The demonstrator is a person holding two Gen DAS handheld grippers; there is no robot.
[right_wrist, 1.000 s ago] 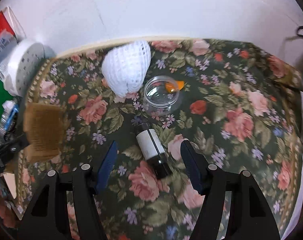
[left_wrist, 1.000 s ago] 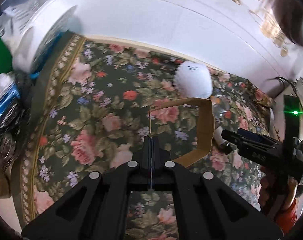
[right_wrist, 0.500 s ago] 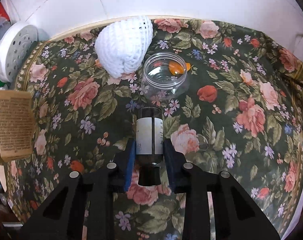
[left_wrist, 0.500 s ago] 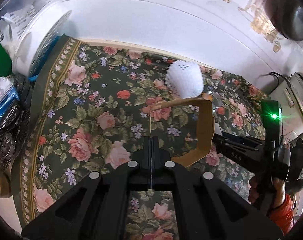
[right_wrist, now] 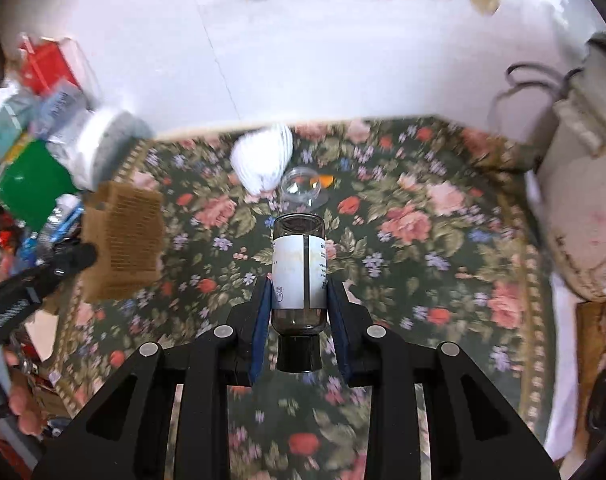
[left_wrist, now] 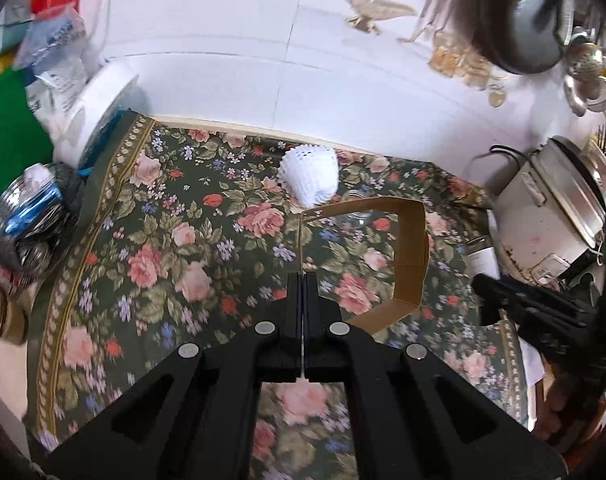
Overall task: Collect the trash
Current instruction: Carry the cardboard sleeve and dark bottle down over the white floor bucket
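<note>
Bright daylight; fisheye edges; right view motion-blurred.

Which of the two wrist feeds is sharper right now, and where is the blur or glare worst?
Left wrist view is sharper: white foam net and cardboard box read crisply, with slight blur on the tablecloth near the bottom edge. Right wrist view is smeared across the background, foam net and clear jar soft; only the dark bottle stays sharp. White wall is overexposed in both; fisheye bends edges.
</note>
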